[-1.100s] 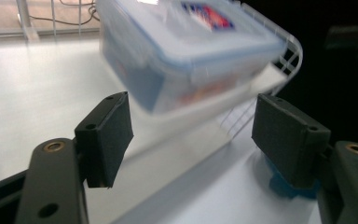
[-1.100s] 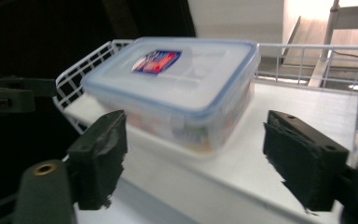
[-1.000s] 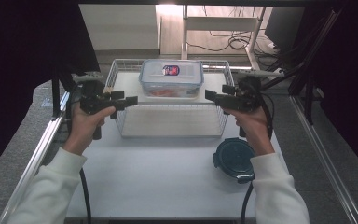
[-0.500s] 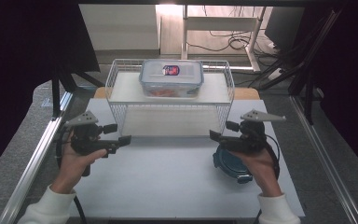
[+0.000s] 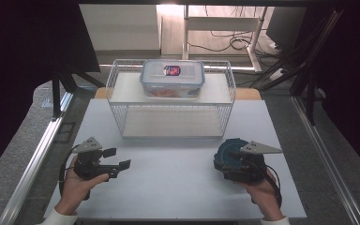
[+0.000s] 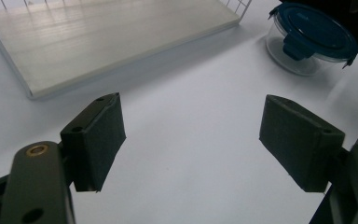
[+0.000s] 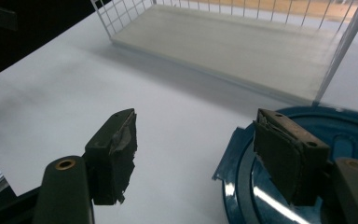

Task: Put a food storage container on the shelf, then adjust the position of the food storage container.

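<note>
Both hands have come down from the wire rack toward the near part of the white table, the left gripper now low at the left and the right gripper low at the right, over the round container. Much of that container is hidden in the high view behind the right gripper's body and grey plate, so just an arc of its blue lid shows; in the right gripper view the lid is cut off by the frame's lower edge and partly covered by one jaw. Seen from the left gripper view, the round container is clear glass with a blue clip lid, standing on the table well apart from that gripper; what it holds is hard to make out. On the rack's top shelf sits a rectangular clear box with a labelled lid (something reddish inside, too small to identify). The left gripper's jaws have just been opening and stand spread wide with bare table between them; the right gripper's jaws have just been closing, yet are spread, one pad above the lid, nothing pinched.
</note>
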`<state>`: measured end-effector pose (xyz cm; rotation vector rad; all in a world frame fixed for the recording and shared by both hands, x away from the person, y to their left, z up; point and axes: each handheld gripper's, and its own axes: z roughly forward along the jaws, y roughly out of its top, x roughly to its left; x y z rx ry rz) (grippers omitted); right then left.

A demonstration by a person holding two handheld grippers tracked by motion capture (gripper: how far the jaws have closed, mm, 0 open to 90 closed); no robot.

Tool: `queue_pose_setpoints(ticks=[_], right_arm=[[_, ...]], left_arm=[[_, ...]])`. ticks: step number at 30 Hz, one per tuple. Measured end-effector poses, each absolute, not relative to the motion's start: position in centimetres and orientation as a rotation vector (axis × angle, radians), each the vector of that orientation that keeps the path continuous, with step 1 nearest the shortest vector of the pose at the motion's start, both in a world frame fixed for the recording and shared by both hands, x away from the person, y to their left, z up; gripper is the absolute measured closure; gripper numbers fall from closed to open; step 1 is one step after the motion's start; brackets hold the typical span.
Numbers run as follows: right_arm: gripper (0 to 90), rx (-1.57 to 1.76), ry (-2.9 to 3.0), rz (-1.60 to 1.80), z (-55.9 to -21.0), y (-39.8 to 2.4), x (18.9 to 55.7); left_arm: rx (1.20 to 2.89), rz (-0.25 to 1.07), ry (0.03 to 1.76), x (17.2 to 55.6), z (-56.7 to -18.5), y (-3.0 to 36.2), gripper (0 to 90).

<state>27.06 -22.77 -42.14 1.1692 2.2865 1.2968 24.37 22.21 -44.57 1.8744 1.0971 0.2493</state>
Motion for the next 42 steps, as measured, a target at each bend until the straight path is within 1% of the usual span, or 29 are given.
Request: queue_pose_setpoints(ticks=[4,10,12,16,19,26,30,33,37,39,42], right_arm=[[29.8,1.158,2.315,1.278,-42.8,-22.6,27.1],[30.0,1.163,2.318,1.278,-42.8,-22.8,27.3],[30.6,1.162,2.314,1.282,-42.6,-23.0,27.2],[33.7,1.168,2.291,1.282,-42.0,-23.5,27.2],[37.7,1.186,2.279,1.276,-41.8,-24.1,27.5],[44.9,1.251,2.259,1.234,-41.5,-25.4,28.5],[51.0,1.304,2.248,1.155,-41.4,-26.6,29.6],[58.7,1.32,2.249,1.074,-41.3,-27.6,30.6],[66.3,1.37,2.237,0.998,-41.4,-29.1,32.1],[74.5,1.401,2.226,0.954,-41.5,-29.8,32.9],[82.0,1.443,2.219,0.884,-41.7,-30.9,34.0]], left_arm=[[1.86,0.249,1.116,24.2,-45.2,22.3,20.8],[1.856,0.271,1.11,24.2,-45.2,22.1,20.7],[1.847,0.282,1.112,24.2,-45.2,22.1,19.2],[1.851,0.296,1.112,24.1,-45.1,22.2,18.6],[1.868,0.305,1.131,24.2,-45.4,22.2,18.2],[1.901,0.272,1.169,24.3,-46.4,22.4,18.4],[1.887,0.255,1.197,24.4,-46.7,22.6,17.9],[1.887,0.246,1.193,24.4,-46.7,22.5,17.9],[1.883,0.24,1.2,24.3,-46.8,22.4,17.9],[1.877,0.228,1.207,24.3,-46.8,22.4,17.9],[1.857,0.193,1.21,24.3,-46.8,22.5,17.8]])
